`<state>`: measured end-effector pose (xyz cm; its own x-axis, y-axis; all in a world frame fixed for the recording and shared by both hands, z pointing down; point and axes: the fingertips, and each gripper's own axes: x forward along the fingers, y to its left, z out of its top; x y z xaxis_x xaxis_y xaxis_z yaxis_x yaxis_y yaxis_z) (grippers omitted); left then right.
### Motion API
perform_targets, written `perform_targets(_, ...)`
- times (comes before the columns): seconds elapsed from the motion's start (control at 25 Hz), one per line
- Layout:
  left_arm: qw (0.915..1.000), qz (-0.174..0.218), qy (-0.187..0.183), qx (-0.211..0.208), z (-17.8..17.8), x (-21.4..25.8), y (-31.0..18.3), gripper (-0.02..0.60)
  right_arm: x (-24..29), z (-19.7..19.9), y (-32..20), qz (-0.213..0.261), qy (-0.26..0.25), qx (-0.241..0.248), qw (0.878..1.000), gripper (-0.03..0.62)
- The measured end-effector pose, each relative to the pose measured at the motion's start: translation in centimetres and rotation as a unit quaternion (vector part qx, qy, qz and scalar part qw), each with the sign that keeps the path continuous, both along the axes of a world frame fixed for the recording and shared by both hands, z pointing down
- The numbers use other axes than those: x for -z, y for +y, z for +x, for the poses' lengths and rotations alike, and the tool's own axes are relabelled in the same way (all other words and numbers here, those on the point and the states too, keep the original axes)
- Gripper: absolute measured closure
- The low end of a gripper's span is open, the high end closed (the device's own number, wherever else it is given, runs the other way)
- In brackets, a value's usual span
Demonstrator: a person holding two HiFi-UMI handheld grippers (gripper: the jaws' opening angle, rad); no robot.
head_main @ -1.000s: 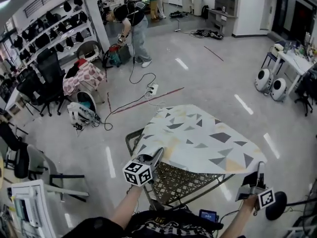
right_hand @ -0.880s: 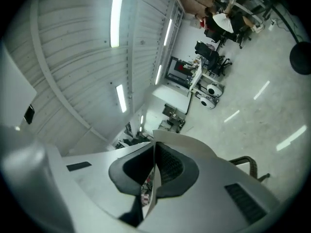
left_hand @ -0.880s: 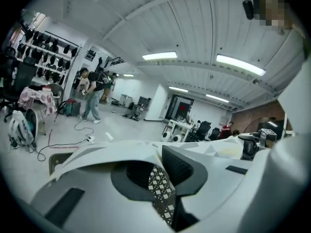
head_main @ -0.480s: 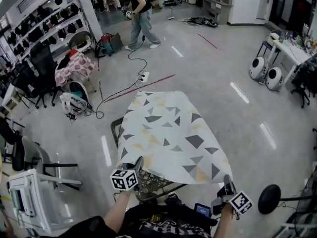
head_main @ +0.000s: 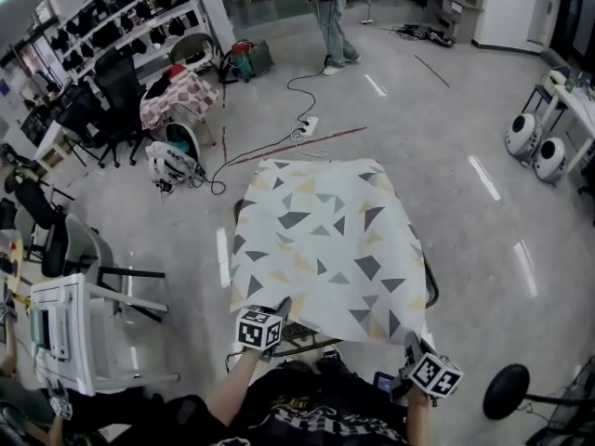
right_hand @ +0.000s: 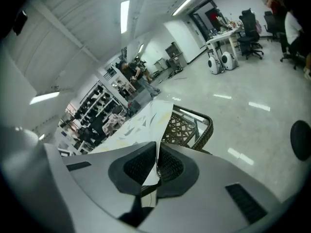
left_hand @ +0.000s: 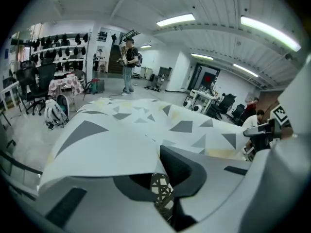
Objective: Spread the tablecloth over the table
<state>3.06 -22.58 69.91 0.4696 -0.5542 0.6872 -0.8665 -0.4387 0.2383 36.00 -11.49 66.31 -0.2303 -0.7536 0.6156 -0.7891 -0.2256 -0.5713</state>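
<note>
Left gripper [head_main: 282, 306] and right gripper [head_main: 410, 344] each pinch a near corner of the triangle-patterned tablecloth [head_main: 321, 240] draped over the wicker table [head_main: 307, 339].

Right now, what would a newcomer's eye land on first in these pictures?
The white tablecloth with grey and yellow triangles dominates the middle of the head view, draped over a woven table. At its near edge, the left claw and the right claw each pinch a corner. Farther off, a person stands at the top of the frame.
</note>
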Motion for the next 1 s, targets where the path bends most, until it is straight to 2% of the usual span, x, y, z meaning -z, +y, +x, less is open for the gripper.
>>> perform_targets(0.08, 0.9999, 0.002, -0.007, -0.008, -0.5, -1.0, 1.3, 0.541, -1.8, -1.1, 1.6, -0.007, 0.023, 0.014, 1.0, 0.576)
perform_targets(0.2, 0.9998, -0.01, 0.014, 0.009, -2.9, -2.7, 5.5, 0.541, -4.1, -3.4, 5.8, -0.012, 0.031, 0.011, 0.999, 0.576)
perform_targets(0.32, 0.999, -0.029, 0.027, 0.023, -4.0, -3.2, 8.7, 0.541, -3.5, -3.5, 7.7, -0.017, 0.043, -0.001, 0.999, 0.576)
perform_targets(0.48, 0.9986, -0.038, 0.023, 0.027, -3.5, -3.5, 9.6, 0.541, -3.0, -2.4, 7.3, -0.023, 0.048, -0.009, 0.999, 0.574)
perform_targets(0.8, 0.9929, -0.079, 0.063, 0.064, -2.9, -5.6, 11.3, 0.541, -3.0, -1.4, 6.2, -0.027, 0.068, -0.055, 0.996, 0.571)
perform_targets(1.0, 0.989, -0.096, 0.078, 0.081, -3.2, -6.6, 11.7, 0.54, -2.8, -0.8, 6.0, -0.038, 0.096, -0.06, 0.993, 0.566)
